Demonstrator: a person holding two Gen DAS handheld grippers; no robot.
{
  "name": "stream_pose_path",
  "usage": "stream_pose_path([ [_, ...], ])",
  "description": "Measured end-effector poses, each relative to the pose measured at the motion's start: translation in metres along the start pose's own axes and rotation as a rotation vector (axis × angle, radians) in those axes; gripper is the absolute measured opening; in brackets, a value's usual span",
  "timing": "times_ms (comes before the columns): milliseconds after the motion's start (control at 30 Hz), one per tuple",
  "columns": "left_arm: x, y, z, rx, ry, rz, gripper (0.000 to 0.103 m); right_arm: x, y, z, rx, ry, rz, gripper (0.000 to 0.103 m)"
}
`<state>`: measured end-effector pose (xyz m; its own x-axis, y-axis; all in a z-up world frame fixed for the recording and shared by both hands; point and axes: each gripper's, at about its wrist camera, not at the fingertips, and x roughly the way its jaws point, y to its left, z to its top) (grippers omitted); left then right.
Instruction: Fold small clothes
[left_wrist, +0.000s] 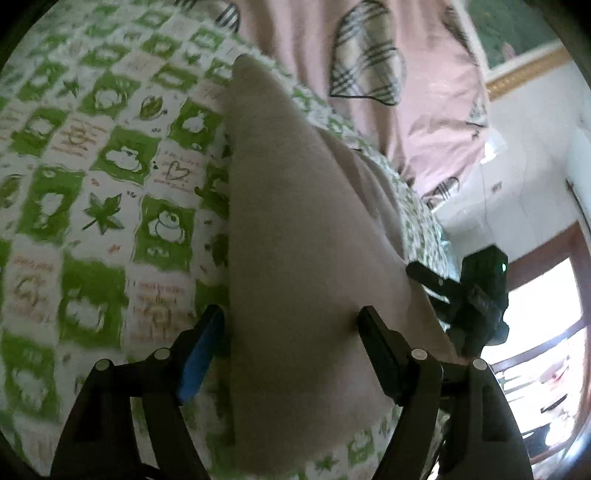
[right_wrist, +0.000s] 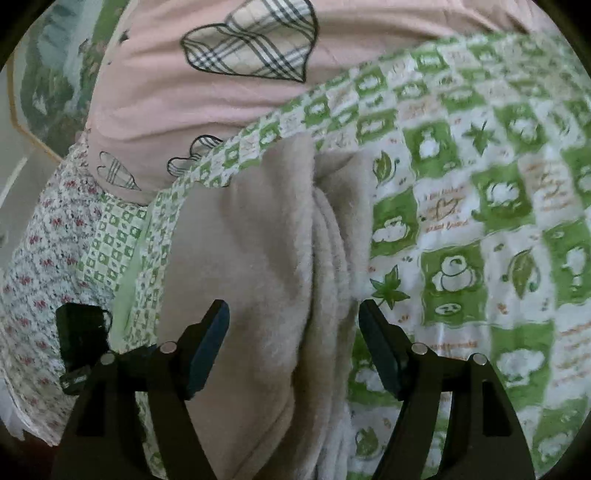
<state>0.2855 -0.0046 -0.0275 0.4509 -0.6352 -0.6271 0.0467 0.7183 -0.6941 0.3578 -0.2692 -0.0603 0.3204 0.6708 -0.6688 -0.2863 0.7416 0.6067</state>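
A beige fleece garment (left_wrist: 295, 229) lies folded into a long narrow shape on the green-and-white checked bedsheet (left_wrist: 92, 206). My left gripper (left_wrist: 290, 321) is open just over its near end, the blue-padded finger by the cloth's left edge and the other finger above the cloth. In the right wrist view the same garment (right_wrist: 240, 240) shows its stacked fleecy layers along one side. My right gripper (right_wrist: 293, 314) is open too, with the cloth between its fingers and the pads not pressing on it. Each gripper shows in the other's view, the right gripper (left_wrist: 480, 295) and the left gripper (right_wrist: 81, 339).
A pink cover with plaid hearts (right_wrist: 221, 92) lies bunched at the far side of the bed. A floral sheet (right_wrist: 40, 258) hangs at the bed's edge. A gold-framed picture (left_wrist: 524, 62) hangs on the white wall, and a bright window with a wooden frame (left_wrist: 546, 314) is beyond.
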Motion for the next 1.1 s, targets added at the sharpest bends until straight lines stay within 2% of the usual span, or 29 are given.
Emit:
stream_pose_path([
  [133,0.026,0.011,0.016,-0.028,0.027,-0.072,0.076,0.015,-0.007,-0.001,0.050,0.029,0.033,0.073],
  [167,0.031,0.012,0.015,-0.023,0.028,-0.076,0.065,0.017,-0.005,-0.002,0.051,0.031,0.041,0.073],
  [200,0.034,0.012,0.015,-0.019,0.031,-0.083,0.058,0.019,-0.004,-0.004,0.054,0.036,0.051,0.071],
  [233,0.036,0.012,0.016,-0.013,0.024,-0.081,0.055,0.021,-0.002,-0.006,0.060,0.046,0.062,0.053],
  [267,0.035,0.010,0.014,-0.003,0.015,-0.080,0.050,0.023,-0.001,-0.009,0.067,0.052,0.063,0.045],
  [333,0.025,0.004,0.010,0.022,-0.001,-0.077,0.044,0.021,0.011,-0.013,0.048,0.037,0.031,0.041],
  [400,0.003,-0.002,0.003,0.049,-0.023,-0.066,0.041,0.012,0.028,-0.018,0.038,0.007,0.058,0.036],
  [567,-0.079,0.002,-0.020,0.080,-0.100,-0.033,0.041,0.011,0.079,-0.048,-0.033,-0.002,0.143,0.034],
  [800,-0.168,0.030,-0.063,0.079,-0.158,0.058,0.040,0.052,0.141,-0.097,-0.103,0.062,0.266,0.034],
  [867,-0.178,0.043,-0.073,0.067,-0.157,0.066,0.040,0.063,0.150,-0.109,-0.110,0.086,0.276,0.034],
  [967,-0.176,0.064,-0.089,0.044,-0.124,0.086,0.041,0.079,0.153,-0.124,-0.114,0.122,0.239,0.034],
  [1033,-0.164,0.075,-0.096,0.039,-0.109,0.111,0.045,0.086,0.147,-0.132,-0.116,0.132,0.197,0.034],
  [1100,-0.167,0.084,-0.101,0.009,-0.125,0.080,0.055,0.088,0.138,-0.137,-0.080,0.136,0.202,0.038],
])
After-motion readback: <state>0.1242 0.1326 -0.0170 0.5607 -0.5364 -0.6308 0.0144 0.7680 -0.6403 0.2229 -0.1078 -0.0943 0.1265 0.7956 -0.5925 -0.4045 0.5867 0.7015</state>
